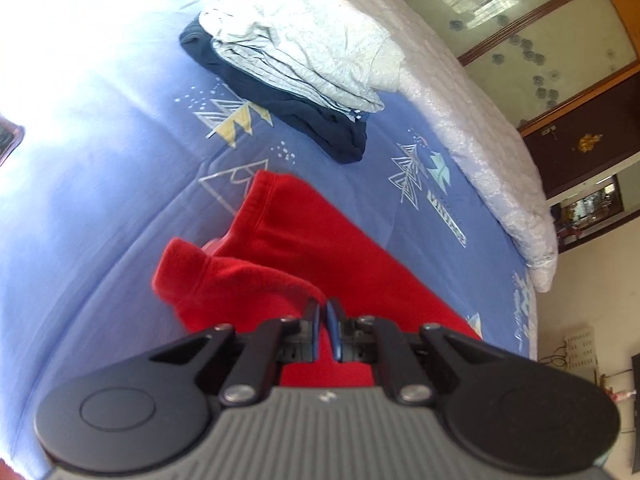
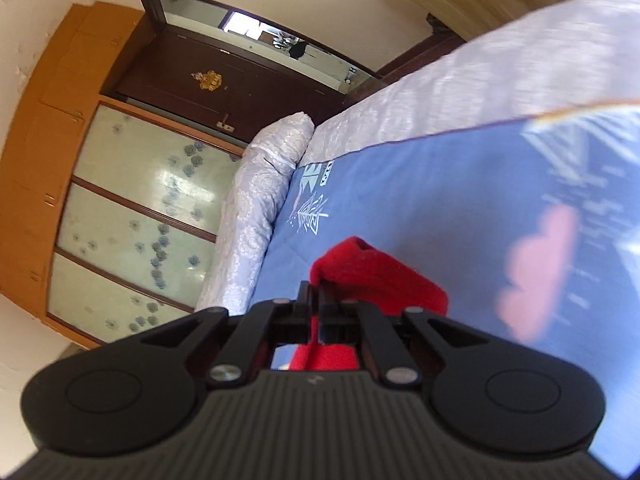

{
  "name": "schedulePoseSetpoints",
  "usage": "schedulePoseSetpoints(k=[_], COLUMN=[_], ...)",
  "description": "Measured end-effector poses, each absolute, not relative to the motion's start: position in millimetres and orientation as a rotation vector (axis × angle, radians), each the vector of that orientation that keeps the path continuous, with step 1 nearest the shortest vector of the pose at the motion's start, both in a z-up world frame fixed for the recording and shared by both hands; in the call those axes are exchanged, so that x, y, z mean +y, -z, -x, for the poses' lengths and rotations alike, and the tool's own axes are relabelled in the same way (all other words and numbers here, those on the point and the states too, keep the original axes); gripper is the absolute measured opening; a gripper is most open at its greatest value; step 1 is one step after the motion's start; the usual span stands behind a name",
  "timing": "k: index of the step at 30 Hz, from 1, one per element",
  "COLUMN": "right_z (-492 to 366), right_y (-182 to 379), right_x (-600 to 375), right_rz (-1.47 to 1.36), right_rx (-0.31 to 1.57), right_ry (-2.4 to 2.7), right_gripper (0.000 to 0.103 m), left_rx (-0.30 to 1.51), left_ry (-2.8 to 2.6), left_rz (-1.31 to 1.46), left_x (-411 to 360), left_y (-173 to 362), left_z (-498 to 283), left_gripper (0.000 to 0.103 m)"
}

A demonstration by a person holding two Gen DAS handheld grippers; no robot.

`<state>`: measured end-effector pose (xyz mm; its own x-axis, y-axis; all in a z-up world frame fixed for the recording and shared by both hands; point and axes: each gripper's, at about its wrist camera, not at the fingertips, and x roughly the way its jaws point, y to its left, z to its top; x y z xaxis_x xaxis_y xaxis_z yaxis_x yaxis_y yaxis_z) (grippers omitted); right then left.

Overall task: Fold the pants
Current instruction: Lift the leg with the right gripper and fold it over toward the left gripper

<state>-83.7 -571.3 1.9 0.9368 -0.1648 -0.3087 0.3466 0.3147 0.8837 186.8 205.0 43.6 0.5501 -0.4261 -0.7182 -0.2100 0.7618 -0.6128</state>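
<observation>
The left gripper [image 1: 323, 312] has its fingers clamped on a fold of the red pants [image 1: 304, 256], which lie on the bed [image 1: 120, 200]. A thin pinch may slip. Folded clothes [image 1: 296, 72] sit at twelve o'clock. The right gripper [image 2: 314, 296] likewise pinches red cloth; open sheet lies at two o'clock.
</observation>
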Motion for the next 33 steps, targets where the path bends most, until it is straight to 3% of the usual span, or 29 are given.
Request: schedulePoseSetpoints(k=[11, 13, 14, 15, 16, 24, 30, 33], right_z=[-101, -121, -130, -138, -143, -122, -167, -194], right_y=[17, 28, 34, 38, 41, 3, -33, -27], right_x=[-597, -596, -595, -594, -591, -520, -359, -288], right_rz=[-1.088, -1.089, -1.075, -1.067, -1.062, -0.803, -0.249, -0.090], right_rx=[0.330, 0.344, 0.356, 0.384, 0.400, 0.449, 0.660, 0.729], right_ry=[0.465, 0.504, 0.523, 0.535, 0.534, 0.136, -0.329, -0.483], right_gripper=[0.005, 0.011, 0.019, 0.040, 0.045, 0.045, 0.044, 0.044], left_rx=[1.118, 1.105, 1.105, 1.103, 1.112, 1.075, 1.010, 1.002], left_ry=[-0.014, -0.047, -0.060, -0.083, -0.110, 0.073, 0.070, 0.042], left_rz=[0.739, 0.771, 0.765, 0.741, 0.714, 0.629, 0.705, 0.721], left_x=[167, 166, 166, 165, 165, 187, 230, 243], left_y=[7, 22, 29, 35, 39, 31, 29, 31], left_z=[-325, -343, -350, -354, -356, -280, -229, -221], left_gripper=[0.005, 0.009, 0.012, 0.017, 0.027, 0.033, 0.035, 0.044])
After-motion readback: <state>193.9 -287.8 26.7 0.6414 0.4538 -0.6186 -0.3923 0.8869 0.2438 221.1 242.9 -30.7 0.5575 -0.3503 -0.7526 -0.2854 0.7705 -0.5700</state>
